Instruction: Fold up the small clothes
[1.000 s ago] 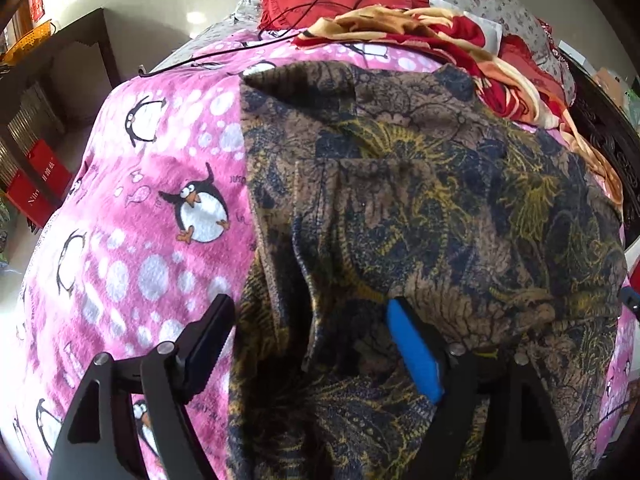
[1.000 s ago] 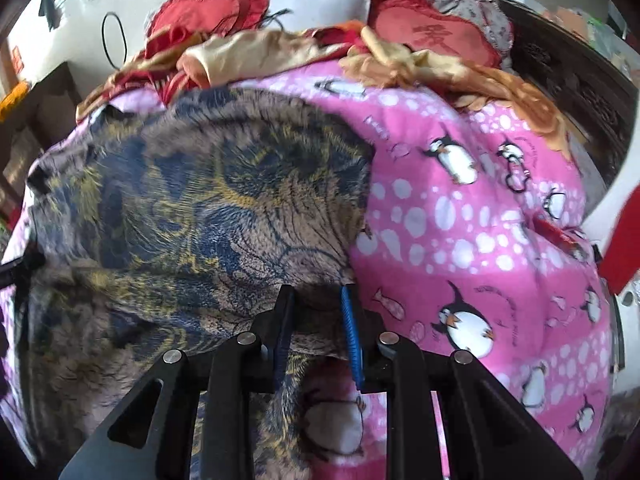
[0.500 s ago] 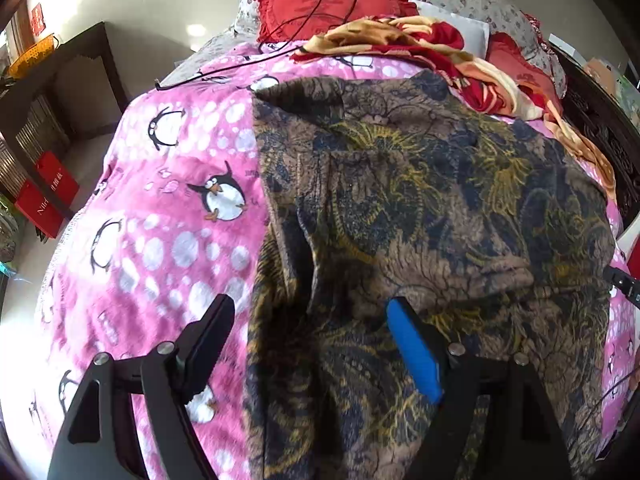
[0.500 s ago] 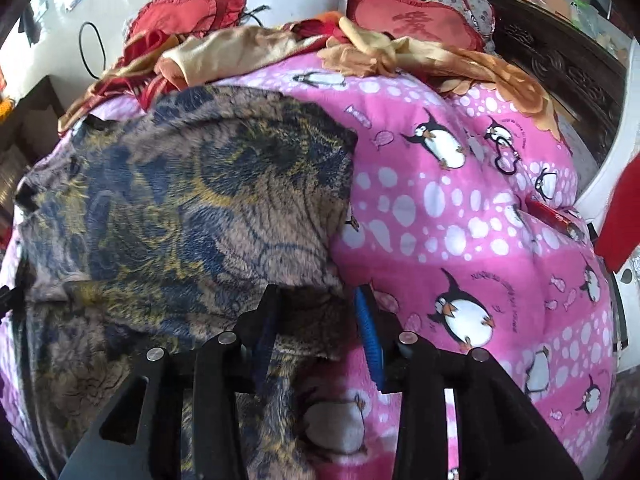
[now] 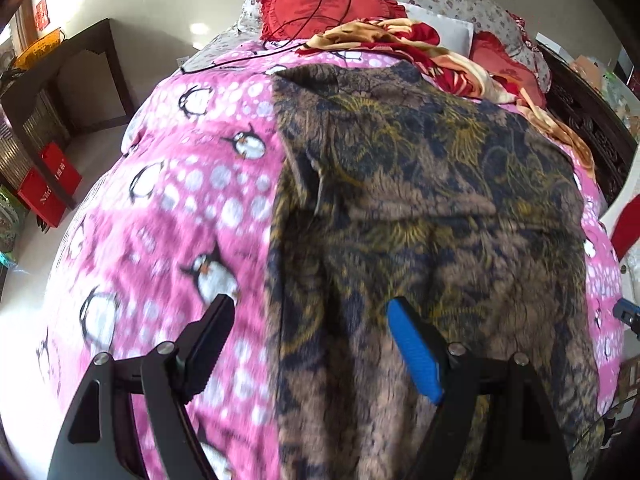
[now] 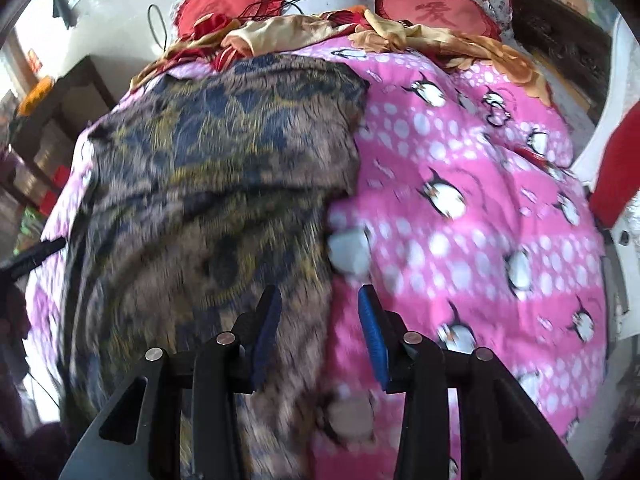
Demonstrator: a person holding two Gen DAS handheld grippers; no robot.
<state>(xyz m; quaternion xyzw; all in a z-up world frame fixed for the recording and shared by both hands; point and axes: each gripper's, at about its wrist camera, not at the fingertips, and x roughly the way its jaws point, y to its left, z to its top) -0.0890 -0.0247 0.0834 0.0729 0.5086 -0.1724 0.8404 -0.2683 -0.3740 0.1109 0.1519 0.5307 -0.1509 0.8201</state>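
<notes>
A brown, navy and gold patterned garment (image 5: pixel 420 200) lies on a pink penguin blanket (image 5: pixel 180 200), its far part folded over toward me. My left gripper (image 5: pixel 308 320) is open and empty, above the garment's left edge. In the right wrist view the same garment (image 6: pixel 224 160) fills the left half. My right gripper (image 6: pixel 318 312) is open and empty, above the garment's right edge on the blanket (image 6: pixel 480 208).
Red heart cushions (image 6: pixel 436 12) and a crumpled red and gold blanket (image 5: pixel 420 44) lie at the head of the bed. A black cable (image 5: pixel 320 20) runs over the cushions. A dark wooden table (image 5: pixel 60 80) and red boxes (image 5: pixel 48 184) stand left of the bed.
Both grippers have pulled back toward me, away from the fold. The right gripper has opened wider and let go of the garment's edge. The folded part lies still.
</notes>
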